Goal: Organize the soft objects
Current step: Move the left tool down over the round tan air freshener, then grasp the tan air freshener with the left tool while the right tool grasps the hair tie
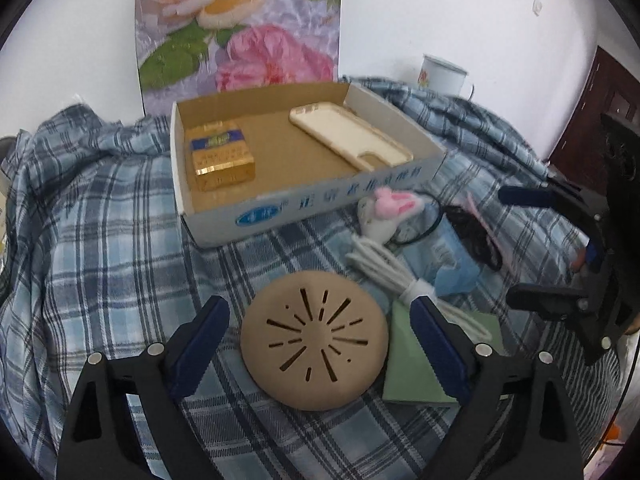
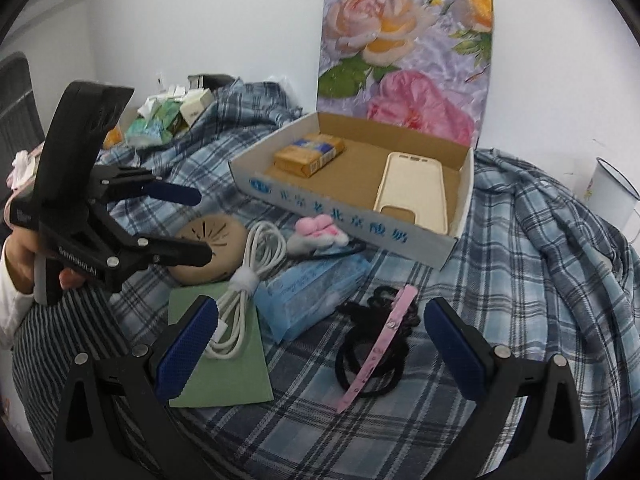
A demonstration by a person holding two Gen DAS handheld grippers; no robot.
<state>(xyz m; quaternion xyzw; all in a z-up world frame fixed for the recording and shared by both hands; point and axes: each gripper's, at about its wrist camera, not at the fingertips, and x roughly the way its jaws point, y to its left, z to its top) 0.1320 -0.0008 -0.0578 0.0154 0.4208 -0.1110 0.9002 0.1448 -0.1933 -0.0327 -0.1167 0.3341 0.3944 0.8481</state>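
Note:
A cardboard box (image 1: pixel 304 200) (image 2: pixel 352 216) on a plaid cloth holds a gold pack (image 1: pixel 222 156) (image 2: pixel 310 154) and a cream phone case (image 1: pixel 352 136) (image 2: pixel 414 190). My left gripper (image 1: pixel 320 320) (image 2: pixel 202 226) is open around a tan round slotted pad (image 1: pixel 316 340) (image 2: pixel 212 250), not closed on it. My right gripper (image 2: pixel 320 328) (image 1: pixel 508 246) is open above black hair ties (image 2: pixel 374 346) (image 1: pixel 476 232) and a pink strap (image 2: pixel 378 348). Nearby lie a pink and white plush hair tie (image 1: pixel 384 212) (image 2: pixel 318 234), a white cable (image 1: pixel 394 270) (image 2: pixel 248 284), a blue tissue pack (image 1: pixel 448 260) (image 2: pixel 316 292) and a green card (image 1: pixel 416 364) (image 2: pixel 224 364).
A floral board (image 1: pixel 240 28) (image 2: pixel 408 60) leans on the wall behind the box. A white enamel mug (image 1: pixel 442 74) (image 2: pixel 610 196) stands at the back right. Small boxes and packets (image 2: pixel 168 118) lie at the far left on the plaid cloth (image 1: pixel 100 240).

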